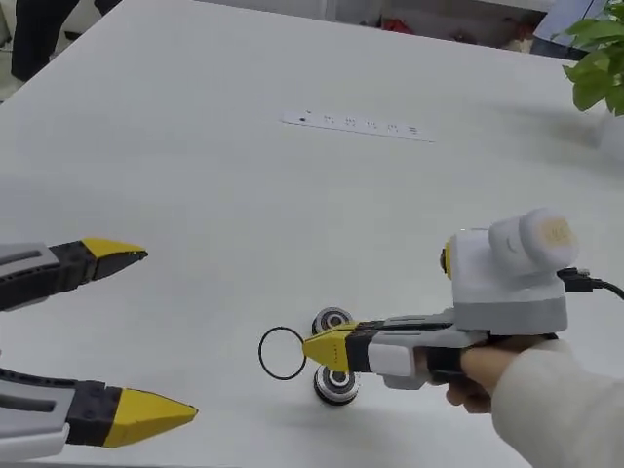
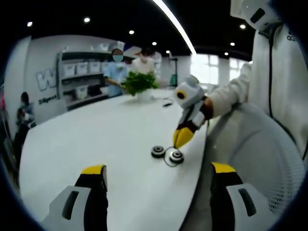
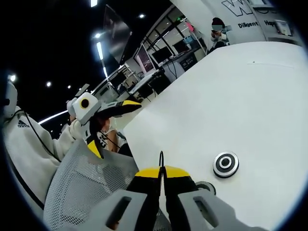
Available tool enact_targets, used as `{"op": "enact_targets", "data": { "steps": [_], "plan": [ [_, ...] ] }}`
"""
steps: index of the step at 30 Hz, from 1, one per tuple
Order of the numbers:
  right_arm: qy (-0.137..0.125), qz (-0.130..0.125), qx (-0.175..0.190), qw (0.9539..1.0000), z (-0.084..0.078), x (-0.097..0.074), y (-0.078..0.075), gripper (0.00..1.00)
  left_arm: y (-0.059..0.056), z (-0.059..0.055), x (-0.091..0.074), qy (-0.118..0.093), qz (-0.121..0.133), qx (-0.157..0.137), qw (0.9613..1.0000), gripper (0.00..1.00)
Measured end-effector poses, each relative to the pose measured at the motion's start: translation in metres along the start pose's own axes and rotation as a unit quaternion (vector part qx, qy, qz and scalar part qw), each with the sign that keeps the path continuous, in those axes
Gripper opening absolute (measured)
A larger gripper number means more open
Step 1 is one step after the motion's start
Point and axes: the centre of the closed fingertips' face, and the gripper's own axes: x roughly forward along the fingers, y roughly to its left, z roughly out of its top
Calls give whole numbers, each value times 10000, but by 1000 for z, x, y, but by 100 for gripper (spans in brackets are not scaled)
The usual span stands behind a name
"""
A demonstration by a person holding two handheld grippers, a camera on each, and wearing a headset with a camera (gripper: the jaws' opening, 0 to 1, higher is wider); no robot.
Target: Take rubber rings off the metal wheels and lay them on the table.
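Two small metal wheels (image 1: 332, 321) (image 1: 336, 385) with dark outer bands lie near the table's front edge. My right gripper (image 1: 310, 349) reaches between them and is shut on a thin black rubber ring (image 1: 283, 353), which sticks out to the left, free of both wheels. In the right gripper view the ring (image 3: 161, 159) is edge-on between the closed tips (image 3: 162, 171), with one wheel (image 3: 225, 163) to the right. My left gripper (image 1: 171, 334) stands wide open at the left, holding nothing; its view shows the wheels (image 2: 158, 152) (image 2: 176, 156) ahead.
A white power strip (image 1: 356, 124) lies far back on the white table (image 1: 195, 175). A green plant (image 1: 595, 58) stands at the far right corner. A mesh chair (image 3: 82, 187) sits by the near table edge. People stand by shelves in the background.
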Motion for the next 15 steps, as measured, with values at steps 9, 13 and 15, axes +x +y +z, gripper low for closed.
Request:
{"op": "enact_targets", "data": {
  "steps": [9, 13, 15],
  "plan": [
    [237, -17, -5, 9997, -11, 11, 0, 0, -6, -8, 3, -32, -120, -126, 9998, 90],
    [302, -72, -38, 9995, -14, 19, 0, 0, -7, -12, 6, 6, -164, -147, 9998, 90],
    [374, -116, -84, 9992, -17, 23, -1, 0, -7, -12, 7, 1, -179, -145, 9997, 90]
  ]
}}
